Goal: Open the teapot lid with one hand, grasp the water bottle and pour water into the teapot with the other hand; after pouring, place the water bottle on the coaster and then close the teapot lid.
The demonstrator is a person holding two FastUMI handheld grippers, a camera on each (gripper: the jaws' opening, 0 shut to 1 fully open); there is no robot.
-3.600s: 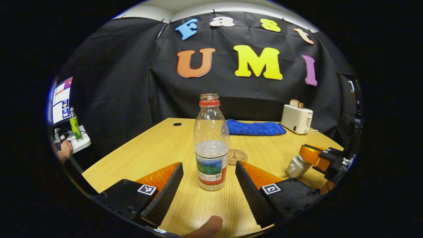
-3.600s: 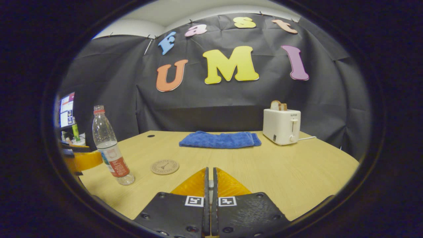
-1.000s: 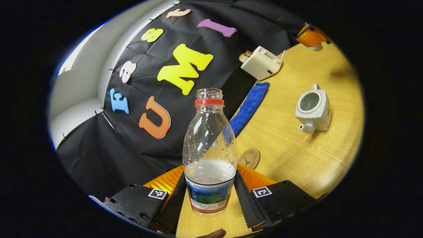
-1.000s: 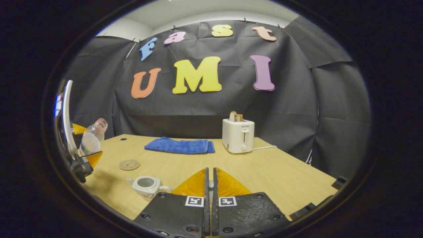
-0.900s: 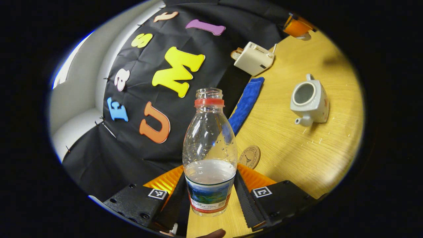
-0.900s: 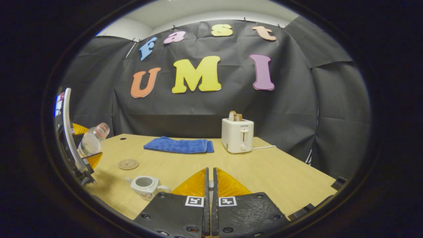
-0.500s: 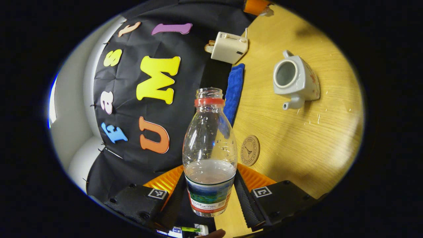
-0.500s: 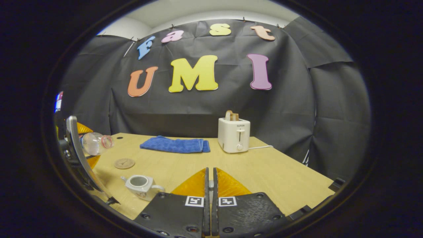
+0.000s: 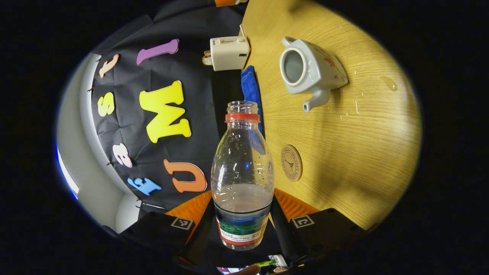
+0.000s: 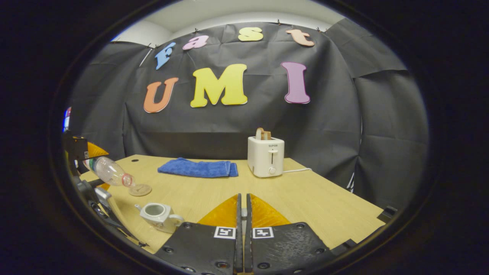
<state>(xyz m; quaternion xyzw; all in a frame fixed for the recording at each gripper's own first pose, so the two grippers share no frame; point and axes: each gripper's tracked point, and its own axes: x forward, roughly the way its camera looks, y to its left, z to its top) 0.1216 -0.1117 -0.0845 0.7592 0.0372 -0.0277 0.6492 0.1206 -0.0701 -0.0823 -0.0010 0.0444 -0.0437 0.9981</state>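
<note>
The left gripper (image 9: 241, 229) clamps the bottle (image 9: 242, 175) by its labelled lower body, one finger pressing on each side. The bottle is clear plastic with a red neck ring and an open mouth with no cap; a colourful label wraps the part between the fingers, droplets cling to the inside of its upper wall, and water fills its lower part up to about the label's top edge. In the right gripper view the bottle (image 10: 109, 171) is tipped over, mouth slanting down toward the table (image 10: 305, 198), above and to the left of the teapot (image 10: 157, 215). In the left gripper view the teapot (image 9: 309, 70) lies well ahead of the fingers and off to the right of the bottle's mouth; it is white with faint red decoration, lidless, its round opening showing a pale inside, spout pointing back toward the gripper. The coaster (image 9: 291, 162), a round tan disc with a small dark emblem, lies on the table just right of the bottle's body, between the fingers and the teapot. A few drops glisten on the wood near the spout. The right gripper (image 10: 242, 229) has its fingers pressed together; whether anything is pinched between them cannot be told.
</note>
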